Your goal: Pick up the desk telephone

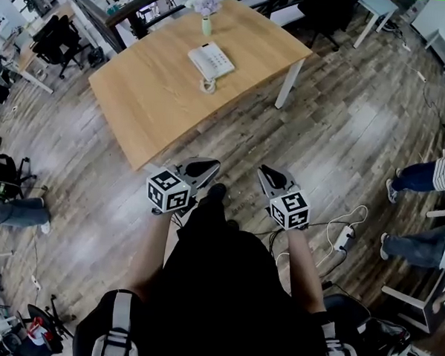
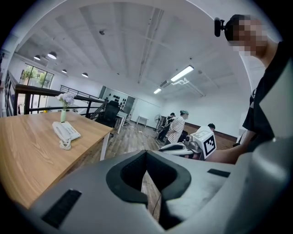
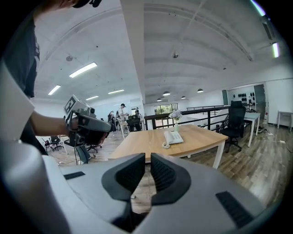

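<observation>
A white desk telephone [image 1: 211, 61] with a coiled cord lies on a wooden table [image 1: 152, 95], towards its far side. It also shows in the left gripper view as the telephone [image 2: 65, 132] and in the right gripper view as the telephone [image 3: 173, 137]. Both grippers are held off the table, near the person's body, well short of the telephone. My left gripper [image 1: 206, 165] is shut with nothing in it. My right gripper [image 1: 270, 171] is shut and holds nothing too. Their jaws show shut in the left gripper [image 2: 146, 157] and right gripper [image 3: 147, 167] views.
A small vase of pale flowers [image 1: 206, 5] stands behind the telephone. Office chairs [image 1: 55, 38] and other desks ring the room. People sit at the right [image 1: 431, 173]. A power strip with cables [image 1: 344, 236] lies on the wooden floor [image 1: 336, 135].
</observation>
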